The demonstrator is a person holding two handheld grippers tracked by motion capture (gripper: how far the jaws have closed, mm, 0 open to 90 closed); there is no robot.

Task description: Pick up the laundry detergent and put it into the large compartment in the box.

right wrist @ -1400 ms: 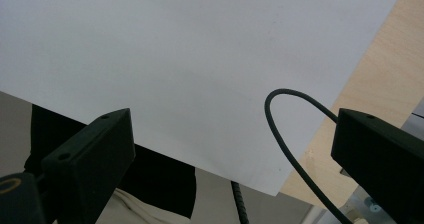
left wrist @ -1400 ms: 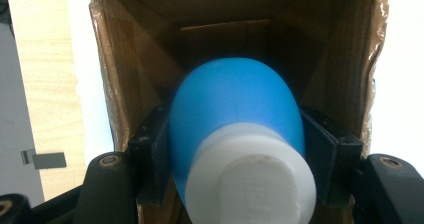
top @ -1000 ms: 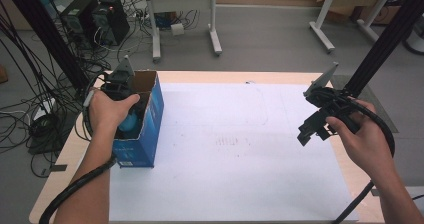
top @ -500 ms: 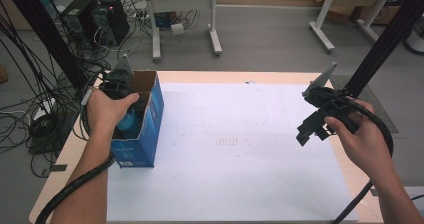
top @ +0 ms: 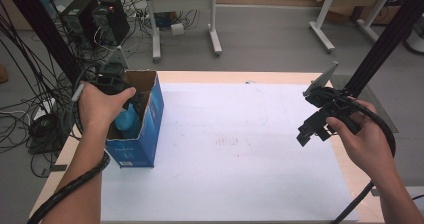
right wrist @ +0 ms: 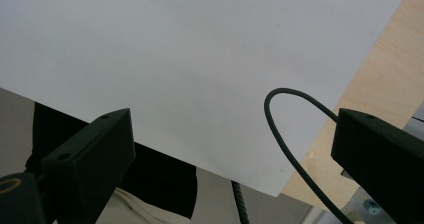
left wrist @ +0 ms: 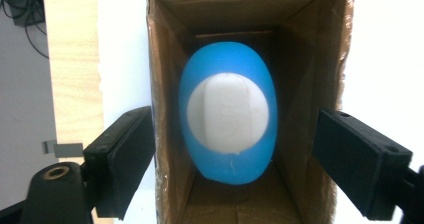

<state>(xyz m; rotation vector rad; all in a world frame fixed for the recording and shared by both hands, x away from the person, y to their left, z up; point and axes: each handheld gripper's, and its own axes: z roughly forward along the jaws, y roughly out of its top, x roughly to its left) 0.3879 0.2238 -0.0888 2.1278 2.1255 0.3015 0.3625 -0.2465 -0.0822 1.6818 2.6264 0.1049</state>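
Object: blue egg-shaped bottle with a white round cap, standing inside the open-topped blue cardboard box with brown inner walls; in the high view a patch of its blue body shows through the box mouth
Box location: left part of the worktop, on the left edge of the white paper sheet
Left gripper: held above the box mouth, pointing down into it; jaws have just been opening and now stand wide apart, holding nothing
Bottle vs left gripper: bottle lies below and between the two black jaws, centred in the gap; neither pad touches it, and each jaw sits out over or beyond a side wall of the box
Left hand: wrapped round the gripper body at the box's top edge, cable trailing along the forearm
Right gripper: held above the right side of the worktop, well apart from the box; in its own view the jaws stand wide open with nothing between them
Right gripper view: white sheet and a strip of bare wooden worktop edge below the jaws, black cable looping across
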